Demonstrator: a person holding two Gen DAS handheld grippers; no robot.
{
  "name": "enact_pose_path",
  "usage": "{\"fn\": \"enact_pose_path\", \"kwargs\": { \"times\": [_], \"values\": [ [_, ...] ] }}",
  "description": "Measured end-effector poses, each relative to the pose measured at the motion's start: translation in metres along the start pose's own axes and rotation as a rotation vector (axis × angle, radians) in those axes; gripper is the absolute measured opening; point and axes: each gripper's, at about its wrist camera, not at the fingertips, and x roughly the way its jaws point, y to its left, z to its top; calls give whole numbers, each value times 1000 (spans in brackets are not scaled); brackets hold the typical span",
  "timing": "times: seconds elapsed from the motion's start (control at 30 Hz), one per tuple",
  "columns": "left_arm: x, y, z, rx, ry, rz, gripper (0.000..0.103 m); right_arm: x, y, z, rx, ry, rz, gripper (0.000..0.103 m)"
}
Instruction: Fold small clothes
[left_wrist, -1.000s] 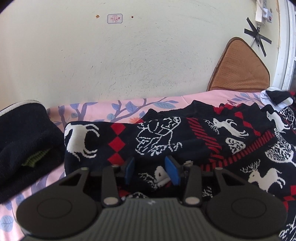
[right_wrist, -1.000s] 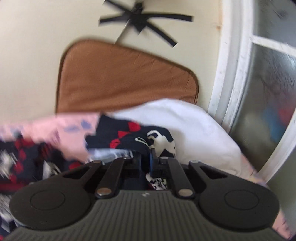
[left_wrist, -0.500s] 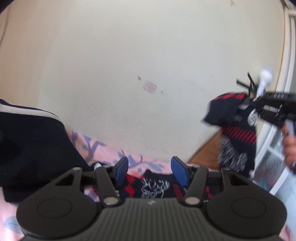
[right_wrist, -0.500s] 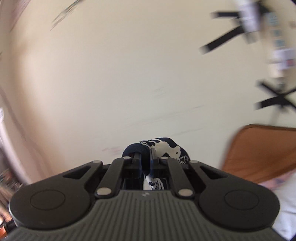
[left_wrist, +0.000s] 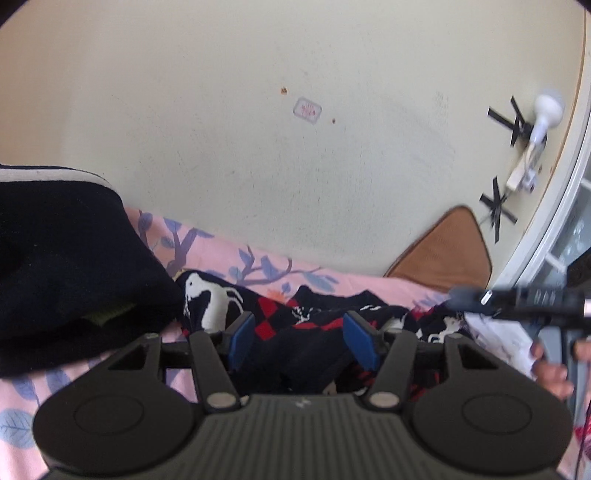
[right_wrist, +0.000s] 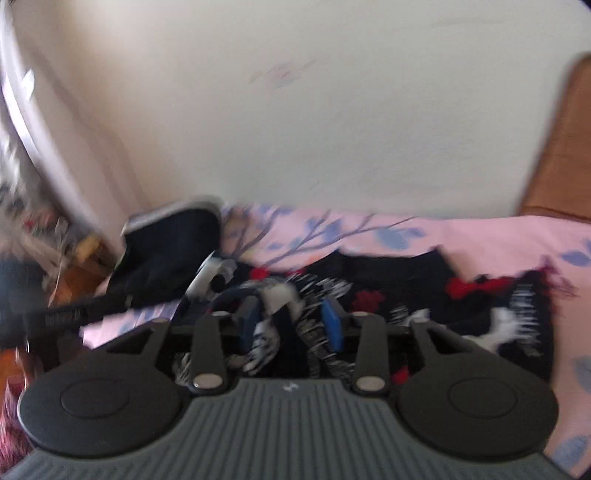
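A small navy knit sweater (left_wrist: 295, 317) with white reindeer and red diamonds lies bunched on the pink floral bedsheet (left_wrist: 229, 258). My left gripper (left_wrist: 299, 338) is open just above the sweater, blue pads apart, holding nothing. My right gripper (right_wrist: 291, 326) is also open over the same sweater (right_wrist: 406, 291); the cloth lies loose between and below its pads. The right view is blurred by motion. The right gripper also shows in the left wrist view (left_wrist: 517, 297) at the right edge.
A dark navy folded garment (left_wrist: 66, 266) with a white stripe sits at the left on the bed. A brown cushion (left_wrist: 447, 251) leans on the cream wall at the right, next to a window frame (left_wrist: 554, 221). The left gripper's arm (right_wrist: 74, 310) crosses the right view.
My right gripper had lifted the sweater high while shut on it; now it is down on the bed and open, the cloth released. My left gripper tilted up, then back down to the sweater.
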Motion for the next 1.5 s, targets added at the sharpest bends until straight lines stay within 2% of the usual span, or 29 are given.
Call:
{"fn": "enact_pose_path", "kwargs": {
  "times": [0.03, 0.1, 0.2, 0.23, 0.27, 0.3, 0.4, 0.47, 0.53, 0.6, 0.63, 0.7, 0.77, 0.83, 0.9, 1.0, 1.1, 1.17, 1.2, 1.3, 1.37, 1.43, 1.5],
  "values": [
    [2, -1, -2, 4, 10, 2, 54, -8, -15, 2, 28, -35, -97, 72],
    [6, -4, -6, 15, 24, 8, 54, -15, -34, -3, 39, -28, -216, 80],
    [8, -7, -11, 45, 37, 25, 54, -16, -41, -27, -10, 38, -242, 79],
    [9, -8, -12, 53, 41, 29, 54, -14, -36, -35, -62, 51, -249, 75],
    [11, -9, -13, 61, 46, 35, 54, -13, -31, -42, -121, 60, -259, 61],
    [13, -10, -14, 69, 51, 43, 54, -13, -32, -46, -182, 62, -288, 14],
    [21, -11, -19, 106, 76, 91, 53, -14, -68, -36, -107, -3, -423, 15],
    [29, -10, -21, 129, 107, 125, 53, -11, -86, -33, -54, 13, -453, 16],
    [28, -10, -21, 132, 100, 120, 54, -14, -83, -36, -77, 3, -472, 35],
    [25, -8, -19, 118, 94, 108, 54, -28, -70, -38, -129, -76, -516, 48],
    [24, -5, -18, 98, 88, 96, 54, -37, -62, -37, -137, -131, -519, 49],
    [20, 1, -12, 38, 72, 63, 54, -48, -44, -34, -143, -163, -426, 50],
    [13, 8, -6, -17, 41, 30, 54, -47, -16, -31, -202, -136, -290, 50],
    [3, 13, -1, -57, -2, 11, 54, -39, 28, -36, -358, -117, -188, 50],
    [-7, 20, 4, -93, -42, 6, 55, -25, 72, -44, -541, -93, -121, 53],
    [-17, 29, 8, -130, -76, 12, 55, 4, 130, -66, -836, -5, -60, 55],
    [-21, 35, 12, -161, -88, 12, 55, 36, 163, -102, -1180, 59, -112, 53],
    [-24, 37, 14, -172, -99, 13, 55, 50, 169, -115, -1306, 92, -115, 53],
    [-25, 38, 15, -176, -104, 12, 55, 57, 174, -115, -1317, 122, -92, 53],
    [-31, 39, 18, -190, -124, 2, 56, 73, 185, -102, -1217, 197, -28, 53],
    [-34, 40, 18, -194, -135, -3, 57, 84, 186, -89, -1133, 241, -16, 42],
    [-35, 40, 18, -197, -136, 0, 57, 92, 182, -72, -1017, 303, 21, 13],
    [-34, 41, 18, -204, -130, 4, 57, 96, 179, -58, -916, 321, 48, 13]
  ]
}}
